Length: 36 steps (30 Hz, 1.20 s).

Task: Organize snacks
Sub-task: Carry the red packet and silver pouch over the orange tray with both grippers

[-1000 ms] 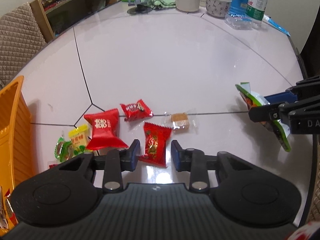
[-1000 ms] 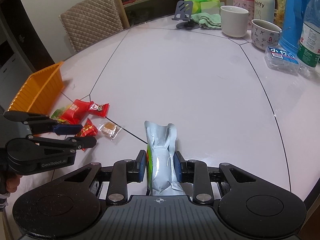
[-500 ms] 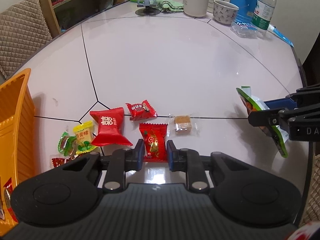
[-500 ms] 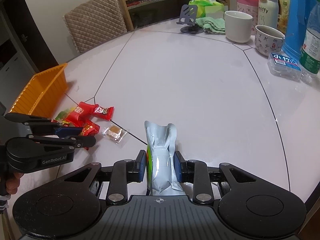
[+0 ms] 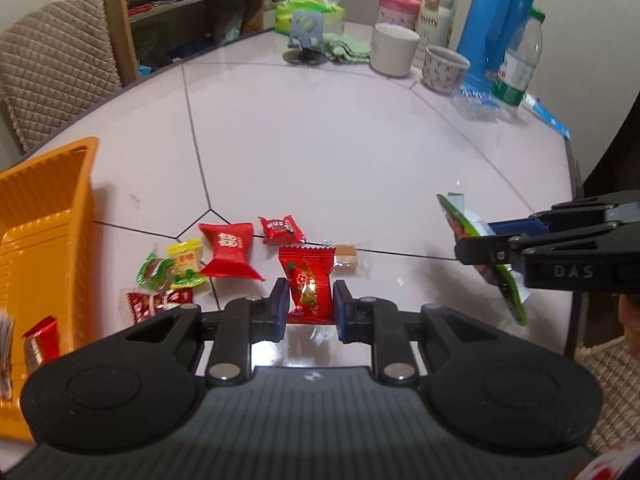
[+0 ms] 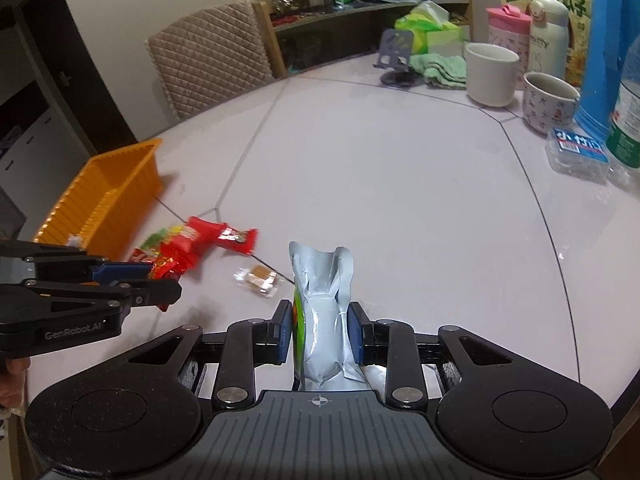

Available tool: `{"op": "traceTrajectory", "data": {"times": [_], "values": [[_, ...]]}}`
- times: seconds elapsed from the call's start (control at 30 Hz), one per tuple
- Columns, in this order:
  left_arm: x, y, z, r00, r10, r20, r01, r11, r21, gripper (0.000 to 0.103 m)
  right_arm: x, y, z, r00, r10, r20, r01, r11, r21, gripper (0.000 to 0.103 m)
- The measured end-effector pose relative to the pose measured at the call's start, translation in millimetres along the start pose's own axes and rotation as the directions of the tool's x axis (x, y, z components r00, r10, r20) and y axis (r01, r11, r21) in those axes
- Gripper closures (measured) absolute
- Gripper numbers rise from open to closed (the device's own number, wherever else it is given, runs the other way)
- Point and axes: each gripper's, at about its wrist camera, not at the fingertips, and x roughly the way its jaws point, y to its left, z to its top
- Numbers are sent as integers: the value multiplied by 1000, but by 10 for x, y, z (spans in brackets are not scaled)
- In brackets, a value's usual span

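Observation:
My left gripper (image 5: 310, 306) is shut on a red candy packet (image 5: 310, 280) and holds it just above the white table (image 5: 320, 140). It shows at the left of the right wrist view (image 6: 164, 280). My right gripper (image 6: 320, 332) is shut on a silver and green snack pouch (image 6: 322, 312), which also shows at the right of the left wrist view (image 5: 480, 252). Several loose candies lie on the table: a large red one (image 5: 230, 250), a small red one (image 5: 280, 230), a clear-wrapped brown one (image 5: 346, 256) and a yellow one (image 5: 186, 262). An orange basket (image 5: 44, 240) stands at the left.
At the far edge stand a white cup (image 6: 492, 74), a patterned cup (image 6: 550, 102), a water bottle (image 5: 518, 66), a blue container (image 5: 496, 20), a phone stand (image 6: 396, 60) and a green cloth (image 6: 442, 70). A padded chair (image 6: 212, 60) stands behind the table.
My left gripper closed on the red candy packet and lifted it off the table. The right gripper kept hold of the pouch and rose slightly.

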Motion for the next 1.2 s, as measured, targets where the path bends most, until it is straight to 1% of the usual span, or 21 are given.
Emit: {"op": "traceTrajectory", "data": {"times": [0.2,0.33,0.5,0.7,0.8,0.97,1.2], "values": [[-381,168,-89,999,37,37,-34,997,-74,83,-74,289,53,998,66,-8,-66,997,-38,73],[-640,369,-181,995,83,57,-75,987,-142,83,-86,540,98,992,122,-17,-123,990,-75,73],[-919,643,-300,985,159,64,-142,965,-222,83,-50,898,175,979,200,-33,-203,971,-129,74],[-1194,1012,-413,966,247,71,-216,930,-298,83,86,1385,280,955,287,-73,-296,935,-195,74],[-1274,1176,-444,956,285,71,-249,914,-319,83,202,1624,340,941,327,-90,-339,917,-212,73],[-1334,1379,-447,940,334,66,-295,897,-330,83,433,1983,449,921,375,-109,-390,892,-229,74],[-1293,1694,-405,931,361,53,-320,878,-356,83,798,2415,631,905,405,-128,-424,871,-248,74]]}}
